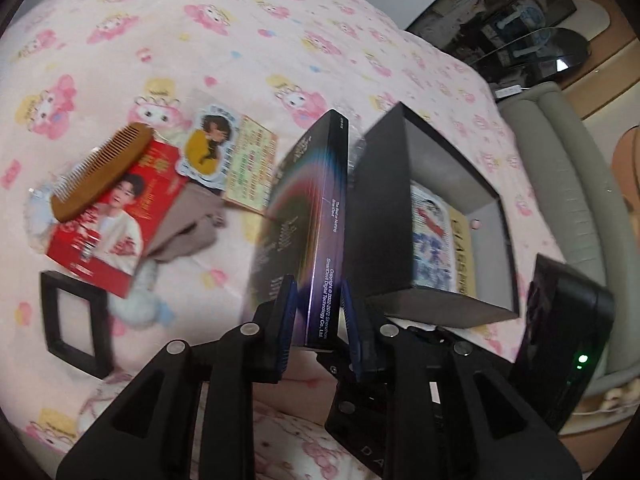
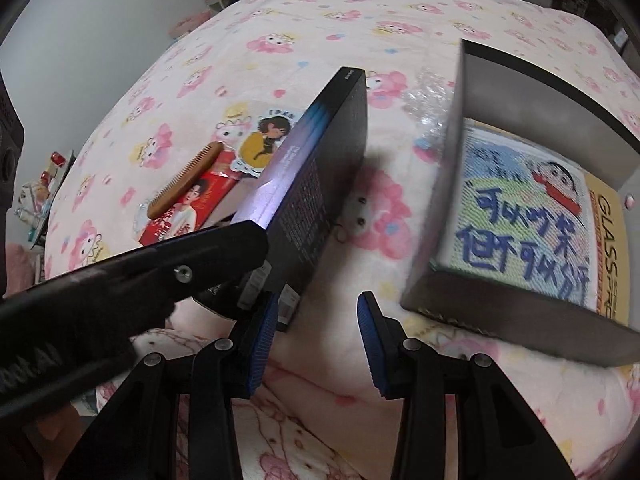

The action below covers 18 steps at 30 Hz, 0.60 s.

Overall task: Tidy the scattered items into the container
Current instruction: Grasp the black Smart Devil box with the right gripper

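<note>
Left gripper pinched the lower end of a slim black product box, its 2 blue-padded fingers pressed against the box's 2 broad faces; the box stood on edge, raised off the bedding and tilted, just left of the container. Right gripper was spread, nothing between its blue pads, and sat low over the pink cartoon-print bedsheet, near the lower corner of the held box. Seen from the right wrist, the left gripper's black arm reached in from the left to the box. Container: an open dark grey box resting on the sheet, with a cartoon-printed cloth bearing blue handwritten characters lying inside over a yellow package marked GLASS PRO. Crinkled clear plastic wrap lay beside the container's far corner. Scattered items at left: a wooden comb lying across a red printed card showing a person, a die-cut sticker of a figure in yellow, a green and yellow printed card just beside it, a folded taupe cloth, and a small black square frame apart from the rest, nearer the camera
</note>
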{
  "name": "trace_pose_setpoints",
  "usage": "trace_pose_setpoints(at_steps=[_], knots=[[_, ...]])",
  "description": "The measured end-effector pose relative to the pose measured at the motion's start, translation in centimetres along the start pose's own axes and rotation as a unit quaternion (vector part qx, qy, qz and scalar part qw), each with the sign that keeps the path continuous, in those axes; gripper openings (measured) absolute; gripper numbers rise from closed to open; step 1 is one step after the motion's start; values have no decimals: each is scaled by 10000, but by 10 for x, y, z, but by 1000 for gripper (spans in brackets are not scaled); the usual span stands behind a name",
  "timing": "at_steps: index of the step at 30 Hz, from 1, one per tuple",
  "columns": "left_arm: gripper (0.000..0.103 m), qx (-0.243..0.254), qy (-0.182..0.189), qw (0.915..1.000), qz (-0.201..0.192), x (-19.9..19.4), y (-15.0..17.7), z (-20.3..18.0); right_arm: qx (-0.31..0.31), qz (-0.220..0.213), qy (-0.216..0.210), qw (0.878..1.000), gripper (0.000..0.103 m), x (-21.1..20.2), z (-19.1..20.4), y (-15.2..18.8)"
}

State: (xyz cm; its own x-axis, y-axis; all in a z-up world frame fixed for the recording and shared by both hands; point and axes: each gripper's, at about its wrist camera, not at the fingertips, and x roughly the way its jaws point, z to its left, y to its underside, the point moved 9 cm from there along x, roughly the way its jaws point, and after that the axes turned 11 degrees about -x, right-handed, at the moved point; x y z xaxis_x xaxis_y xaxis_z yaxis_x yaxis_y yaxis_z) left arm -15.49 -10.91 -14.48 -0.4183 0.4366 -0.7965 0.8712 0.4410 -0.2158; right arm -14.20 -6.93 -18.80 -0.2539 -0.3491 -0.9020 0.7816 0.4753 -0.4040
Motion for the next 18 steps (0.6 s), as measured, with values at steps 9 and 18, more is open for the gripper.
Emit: trace_pose_setpoints(at_steps=[9,18], knots=[[30,-642,981,9931,19,-10,-7,6,274,-285,-81,9992,41,-36,-22,21],[42,-1995,199,9764,805,78,-13,70,532,56,-578,9969,50,-6,-17,20]])
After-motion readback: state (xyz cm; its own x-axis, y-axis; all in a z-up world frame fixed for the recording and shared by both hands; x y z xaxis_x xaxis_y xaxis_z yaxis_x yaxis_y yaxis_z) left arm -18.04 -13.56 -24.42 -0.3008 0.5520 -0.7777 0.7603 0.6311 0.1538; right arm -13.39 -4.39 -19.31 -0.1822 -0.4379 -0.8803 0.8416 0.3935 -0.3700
